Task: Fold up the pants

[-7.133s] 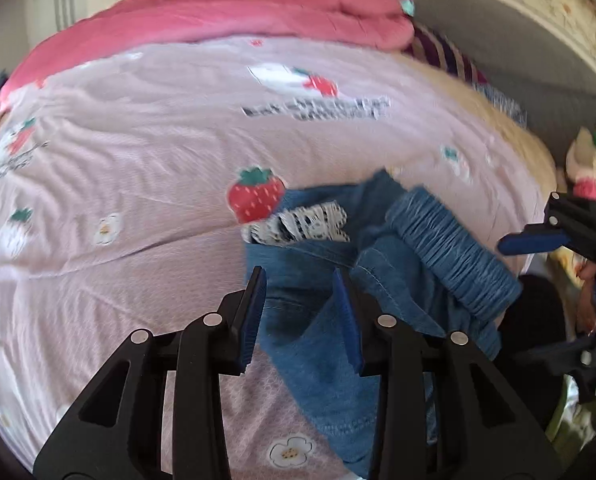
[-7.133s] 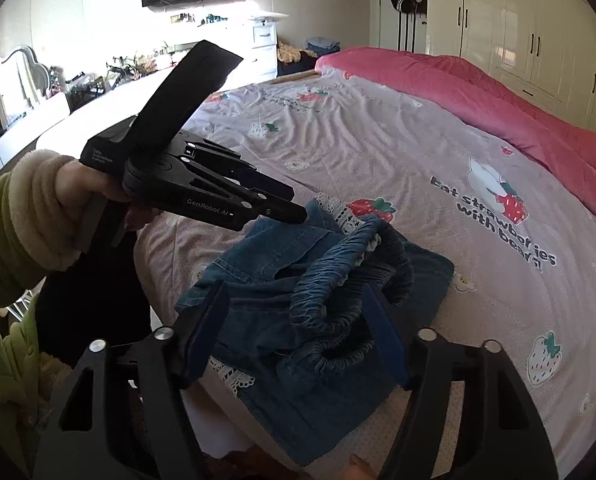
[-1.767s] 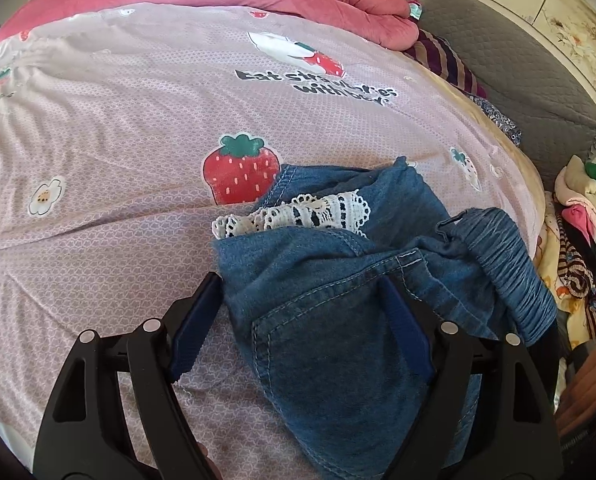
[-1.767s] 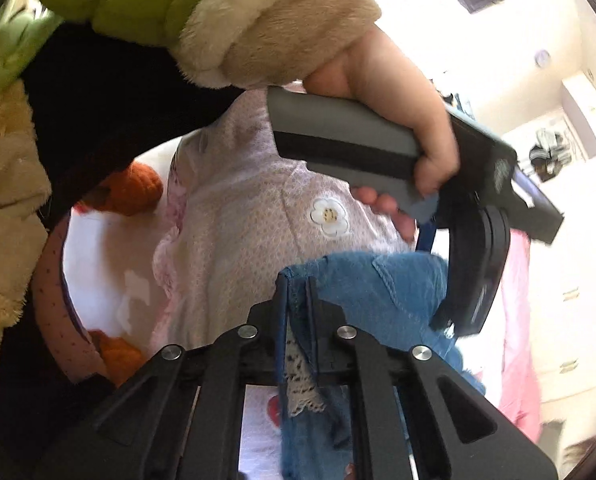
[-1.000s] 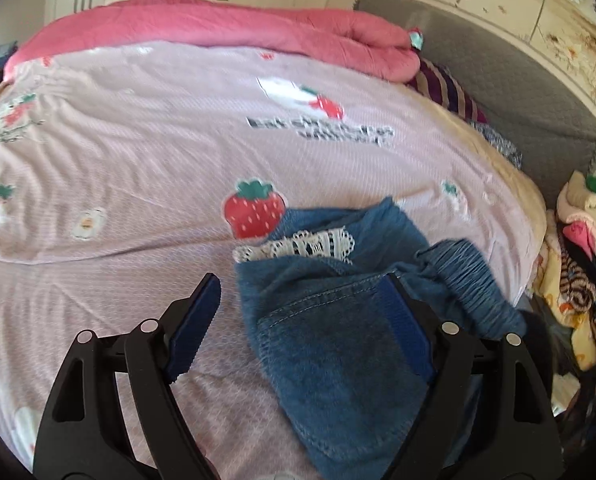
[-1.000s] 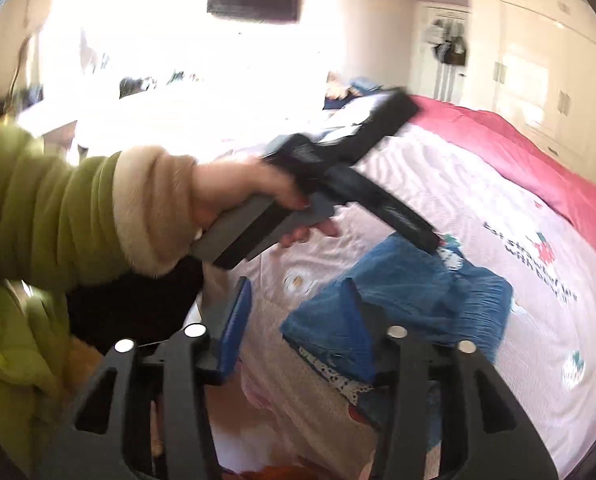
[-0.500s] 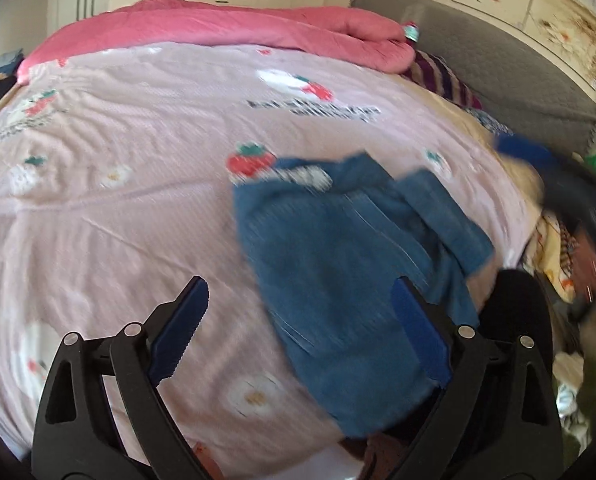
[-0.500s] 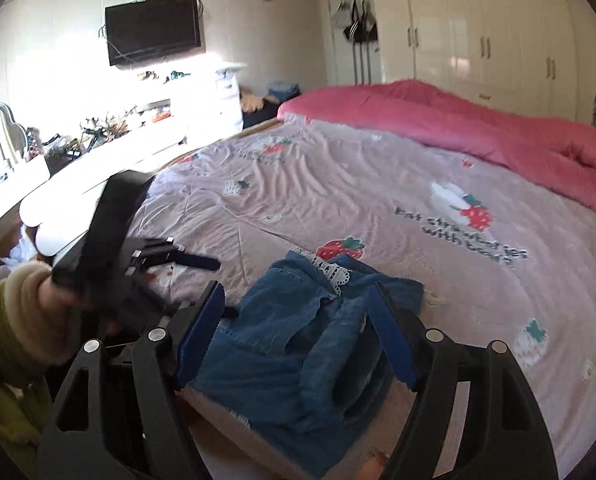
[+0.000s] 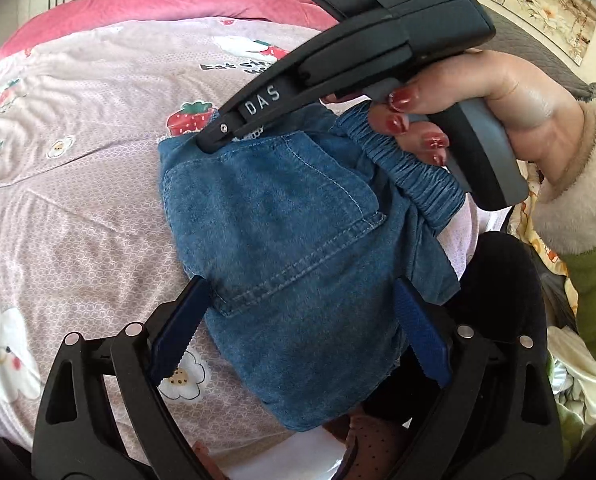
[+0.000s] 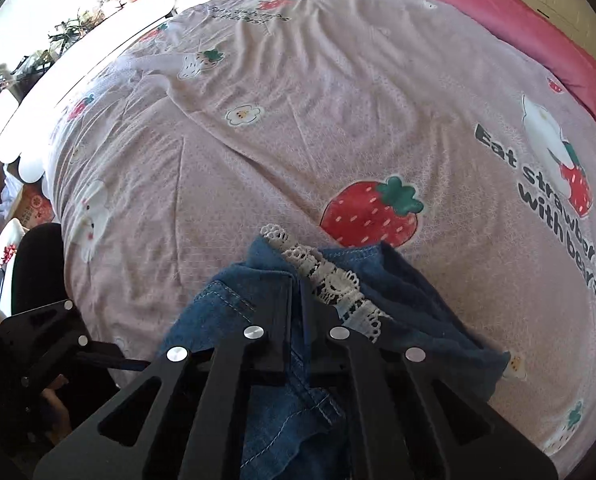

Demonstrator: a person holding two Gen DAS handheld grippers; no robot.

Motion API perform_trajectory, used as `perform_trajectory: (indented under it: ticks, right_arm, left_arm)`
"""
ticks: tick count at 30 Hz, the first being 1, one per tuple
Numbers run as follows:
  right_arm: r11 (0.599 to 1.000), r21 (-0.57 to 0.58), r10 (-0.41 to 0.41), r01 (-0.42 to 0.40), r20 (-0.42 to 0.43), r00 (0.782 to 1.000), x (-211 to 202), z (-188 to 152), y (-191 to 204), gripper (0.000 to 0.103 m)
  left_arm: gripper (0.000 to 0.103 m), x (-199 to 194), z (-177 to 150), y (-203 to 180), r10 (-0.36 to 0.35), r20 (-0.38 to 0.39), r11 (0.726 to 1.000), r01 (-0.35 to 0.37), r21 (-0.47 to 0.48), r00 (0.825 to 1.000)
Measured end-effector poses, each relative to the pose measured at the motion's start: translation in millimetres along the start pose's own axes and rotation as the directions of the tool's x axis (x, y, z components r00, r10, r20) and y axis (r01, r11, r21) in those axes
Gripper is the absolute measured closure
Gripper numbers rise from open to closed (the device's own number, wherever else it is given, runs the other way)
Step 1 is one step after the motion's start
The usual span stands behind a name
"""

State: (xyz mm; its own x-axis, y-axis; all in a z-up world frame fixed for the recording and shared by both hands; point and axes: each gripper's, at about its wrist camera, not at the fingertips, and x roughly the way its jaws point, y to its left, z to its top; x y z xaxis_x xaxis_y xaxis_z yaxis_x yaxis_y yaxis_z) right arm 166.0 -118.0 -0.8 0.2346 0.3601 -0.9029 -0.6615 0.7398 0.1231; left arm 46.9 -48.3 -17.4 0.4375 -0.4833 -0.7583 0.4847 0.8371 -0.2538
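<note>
The denim pants lie bunched on the bed near its edge, at about six o'clock of the printed strawberry in the right wrist view. The right gripper has just been closing; its fingers are now pressed together on the far edge of the pants, right beside the white lace trim. In the left wrist view, a hand with red nails holds that gripper's handle at one o'clock, above the elastic waistband. The left gripper hovers with its blue-padded fingers spread wide, straddling the near part of the pants without pressing on the fabric.
</note>
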Motion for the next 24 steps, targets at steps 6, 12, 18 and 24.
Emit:
perform_trajectory:
  ticks: [6,12,18,24]
  right_arm:
    - [0.989,0.14,0.024,-0.039,0.109,0.994,-29.4,-8.3,-27.6,0.091]
    - [0.971,0.239,-0.041,-0.023,0.26,0.965,-87.4,-47.4,-53.3,0.039]
    - [0.951,0.307,-0.065,-0.039,0.32,0.945,-113.9,-92.2,-61.4,0.025]
    - [0.942,0.319,-0.015,-0.099,0.337,0.942,-109.5,-115.3,-48.4,0.009]
  left_arm:
    - [0.017,-7.9,3.6,0.3,0.006,0.008,1.0,-0.006,-0.007,1.0]
    - [0.017,-22.6,22.3,7.7,0.067,0.055,0.998,-0.067,-0.008,0.996]
    - [0.015,-22.3,39.0,18.6,0.119,0.063,0.993,-0.117,-0.027,0.991]
    - [0.012,-5.2,43.4,26.5,0.165,0.033,0.985,-0.164,-0.052,0.986]
